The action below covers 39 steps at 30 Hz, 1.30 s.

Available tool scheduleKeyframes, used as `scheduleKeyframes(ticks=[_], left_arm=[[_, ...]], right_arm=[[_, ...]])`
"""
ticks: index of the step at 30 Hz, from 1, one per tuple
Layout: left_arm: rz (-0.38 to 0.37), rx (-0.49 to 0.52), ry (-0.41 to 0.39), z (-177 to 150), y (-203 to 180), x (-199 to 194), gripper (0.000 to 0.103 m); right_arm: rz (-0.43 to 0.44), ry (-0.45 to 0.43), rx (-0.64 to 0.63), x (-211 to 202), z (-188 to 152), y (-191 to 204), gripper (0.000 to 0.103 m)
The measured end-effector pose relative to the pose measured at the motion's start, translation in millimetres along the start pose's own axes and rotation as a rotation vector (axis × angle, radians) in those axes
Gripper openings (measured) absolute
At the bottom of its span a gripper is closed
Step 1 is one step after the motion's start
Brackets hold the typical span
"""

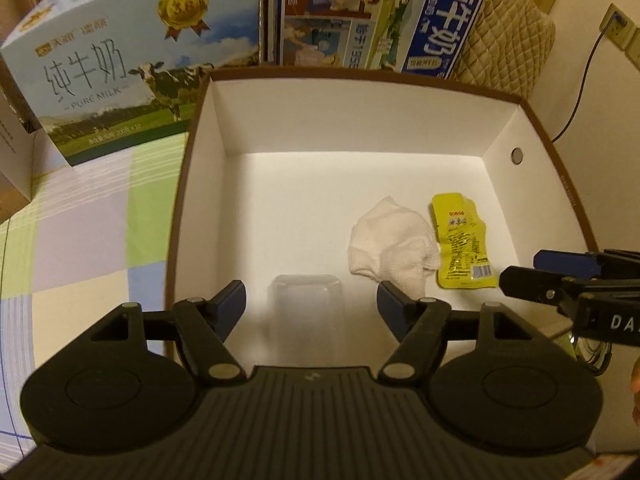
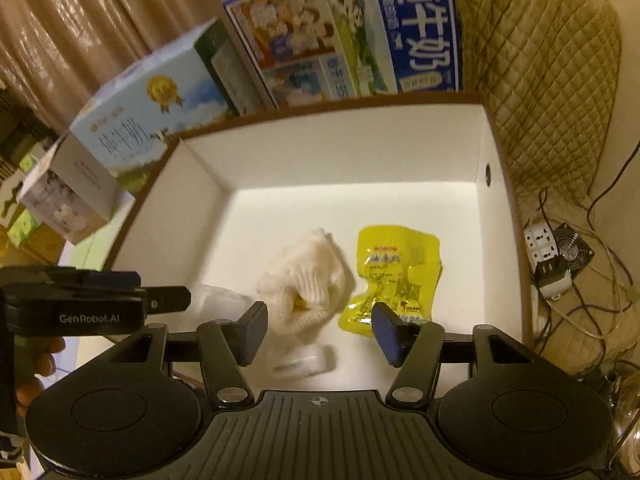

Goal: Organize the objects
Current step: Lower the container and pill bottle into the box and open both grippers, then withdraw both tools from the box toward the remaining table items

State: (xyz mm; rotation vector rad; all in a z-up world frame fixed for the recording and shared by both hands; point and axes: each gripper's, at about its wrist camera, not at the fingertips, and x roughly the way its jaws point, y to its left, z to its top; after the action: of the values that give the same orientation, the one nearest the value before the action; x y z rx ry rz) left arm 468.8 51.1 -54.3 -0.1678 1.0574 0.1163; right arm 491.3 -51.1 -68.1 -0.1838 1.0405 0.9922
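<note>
An open cardboard box (image 1: pixel 352 120), white inside with brown rim (image 2: pixel 332 106), holds a crumpled white cloth (image 1: pixel 390 240) (image 2: pixel 306 280), a yellow snack packet (image 1: pixel 460 246) (image 2: pixel 390 276) and a clear plastic tray (image 1: pixel 306 308) (image 2: pixel 218 296). My left gripper (image 1: pixel 311 306) is open just above the clear tray, which lies between its fingers. My right gripper (image 2: pixel 319 330) is open and empty over the box's near part, above a small clear white object (image 2: pixel 306 362), with the cloth just ahead. Each gripper shows in the other's view, the right (image 1: pixel 560 280) and the left (image 2: pixel 100 300).
Milk cartons stand behind the box: a light one with a cow (image 1: pixel 120 60) (image 2: pixel 148 120) and a blue one (image 1: pixel 380 12) (image 2: pixel 352 32). A checked tablecloth (image 1: pixel 80 220) lies left. A quilted chair (image 2: pixel 540 80), a power strip (image 2: pixel 542 248) and cables lie right.
</note>
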Motion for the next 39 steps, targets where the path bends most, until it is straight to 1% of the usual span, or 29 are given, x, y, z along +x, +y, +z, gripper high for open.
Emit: scheduleKeyframes(ticks=[7,10,13,17,20,25,31,35,39], left_arm=[[-0.011,-0.02,-0.053,-13,10,-36,0.072],[-0.007,-0.027,-0.077,-20,14,-53,0.075],[-0.002,-0.038,-0.093,-29,17,-67,0.076],[-0.011,-0.064,-0.105,-41,23,-81,0.077],[-0.005,-0.075,-0.114,-51,26,-90,0.077],[0.0,-0.085,-0.12,-68,26,-101,0.077],[-0.019,-0.111,-0.107,-89,27,-108,0.077],[-0.006,-0.112,-0.095,-102,27,-109,0.077],[-0.01,-0.126,-0.075,-116,28,-108,0.077]], right_arm=[[-0.006,-0.091,-0.004,-40,-12,6,0.055],[-0.014,-0.115,0.002,-56,-22,7,0.055],[-0.033,-0.133,-0.01,-70,-34,8,0.055],[-0.047,-0.13,-0.028,-82,-50,10,0.055],[-0.048,-0.126,-0.007,-89,-61,8,0.055],[-0.062,-0.095,-0.004,-96,-78,9,0.055],[-0.062,-0.054,0.005,-101,-100,11,0.055],[-0.066,-0.04,0.013,-104,-114,12,0.055],[-0.085,-0.026,0.017,-104,-125,13,0.055]])
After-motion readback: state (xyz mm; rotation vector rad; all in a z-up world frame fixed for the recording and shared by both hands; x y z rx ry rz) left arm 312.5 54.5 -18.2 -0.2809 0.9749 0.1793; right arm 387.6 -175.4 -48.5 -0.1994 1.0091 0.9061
